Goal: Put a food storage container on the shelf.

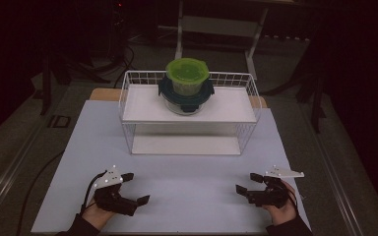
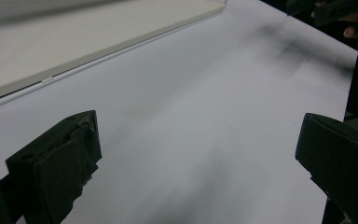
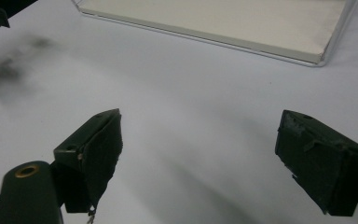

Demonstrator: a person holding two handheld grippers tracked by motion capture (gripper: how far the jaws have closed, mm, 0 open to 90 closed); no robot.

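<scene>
The green-lidded container [image 1: 187, 73] sits stacked on a dark-lidded tub [image 1: 185, 96] atop the white wire rack [image 1: 128, 93], its contents and any lettering too dim for us to read. We hold the left gripper [image 1: 135, 189] and right gripper [image 1: 249, 183] spread and empty, near the front edge of the white mat [image 1: 192, 196], with bare room between them and the rack.
</scene>
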